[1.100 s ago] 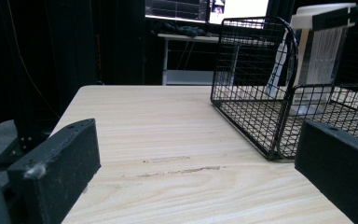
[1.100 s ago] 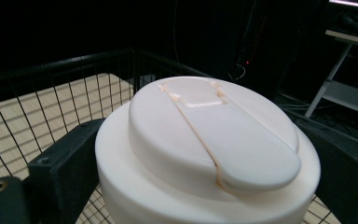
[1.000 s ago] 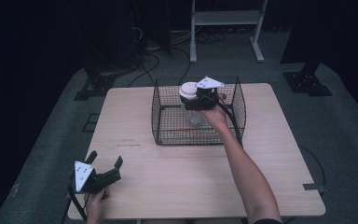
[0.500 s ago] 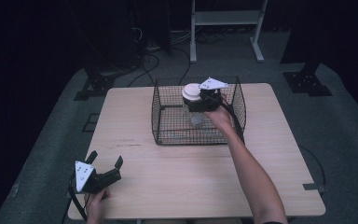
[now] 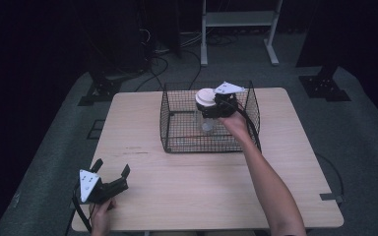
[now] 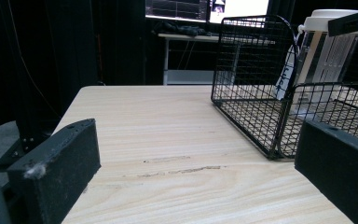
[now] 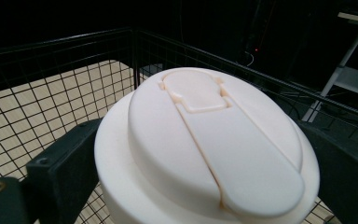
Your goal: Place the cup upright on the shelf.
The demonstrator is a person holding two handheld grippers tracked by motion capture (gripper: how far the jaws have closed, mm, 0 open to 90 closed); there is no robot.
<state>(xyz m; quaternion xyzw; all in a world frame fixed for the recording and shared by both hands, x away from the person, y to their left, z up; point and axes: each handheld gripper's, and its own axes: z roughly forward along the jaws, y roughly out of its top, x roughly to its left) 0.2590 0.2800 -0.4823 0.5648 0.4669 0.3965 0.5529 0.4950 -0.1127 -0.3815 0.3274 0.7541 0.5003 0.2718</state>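
Nearest us, our left gripper [image 5: 112, 183] rests at the front left corner of the pale wooden bench [image 5: 187, 196], its jaws spread wide with nothing between them. Farther off, our right gripper [image 5: 215, 104] reaches over the black wire basket [image 5: 177, 128], jaws clamped on either side of the clear plastic jar with the cream flip-top lid [image 7: 205, 149], held upright above the basket floor. We judge we are mid-transfer; whether lifting out or lowering in, we cannot tell. Next calls for clearing the wire rim without tilting.
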